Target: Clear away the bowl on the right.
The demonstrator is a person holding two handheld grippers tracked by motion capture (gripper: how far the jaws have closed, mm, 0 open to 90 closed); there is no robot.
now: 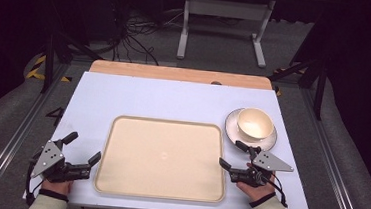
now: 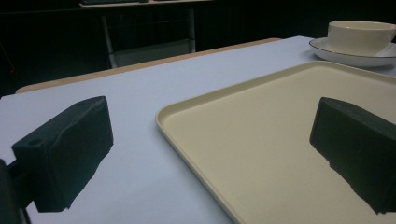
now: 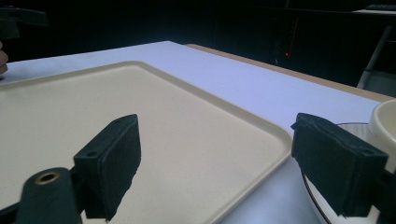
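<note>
The cream tray (image 1: 162,158) lies mid-tabletop (image 1: 139,96). The left gripper (image 1: 85,148) straddles its left rim, the right gripper (image 1: 233,155) its right rim, jaws released, beside the cup (image 1: 255,124) on its saucer (image 1: 231,129).

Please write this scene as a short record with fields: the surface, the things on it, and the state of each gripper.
surface: white table top
tray: beige tray, empty, at the near middle
bowl: cream bowl standing on a saucer, right of the tray's far corner
left gripper: open, holds nothing, astride the tray's left edge
right gripper: open, holds nothing, near the saucer
</note>
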